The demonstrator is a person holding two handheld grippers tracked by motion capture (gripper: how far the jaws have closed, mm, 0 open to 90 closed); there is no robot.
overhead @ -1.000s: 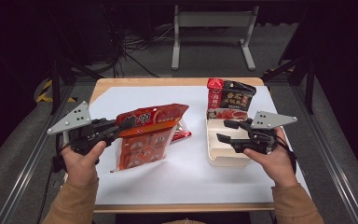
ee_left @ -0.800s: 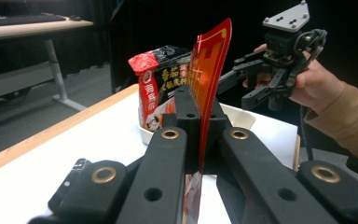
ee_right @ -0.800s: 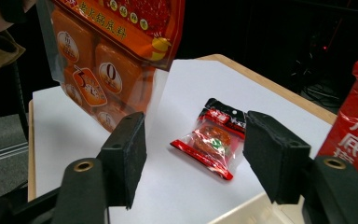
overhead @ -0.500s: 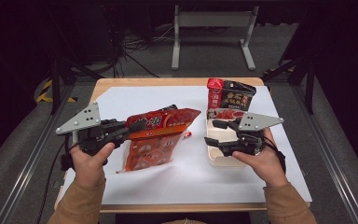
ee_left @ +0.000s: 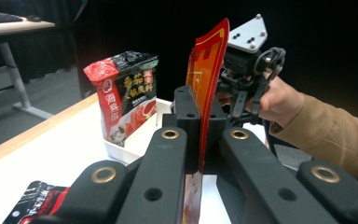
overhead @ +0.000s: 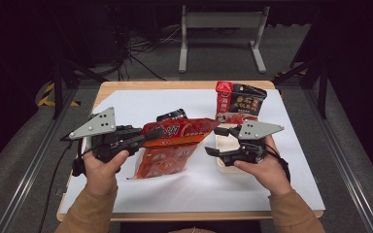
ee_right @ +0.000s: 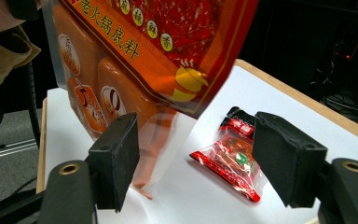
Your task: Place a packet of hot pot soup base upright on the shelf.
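Observation:
A large red and orange bag point(overhead: 177, 133) hangs above the white sheet, and my left gripper point(overhead: 149, 137) is shut on its edge. In the left gripper view the bag point(ee_left: 209, 70) stands edge-on between the black jaws of the left gripper point(ee_left: 200, 109). My right gripper point(overhead: 213, 141) is just right of the bag, and its jaws have just been opening. In the right gripper view the bag point(ee_right: 144, 51) hangs before the wide-apart pads point(ee_right: 116, 158) of the right gripper point(ee_right: 196, 158); its lower edge sits near the left pad, unpressed.
A red and black pouch point(overhead: 238, 101) stands in a white tray point(overhead: 222, 162) at the right, also seen from the left gripper as pouch point(ee_left: 126, 95) and tray point(ee_left: 116, 150). A small red sachet point(ee_right: 230, 158) lies on the white sheet. A small black packet point(overhead: 172, 115) lies behind the bag.
The left gripper has carried the bag to the right, and the right gripper has moved left toward it. The right jaws stand wider apart than before.

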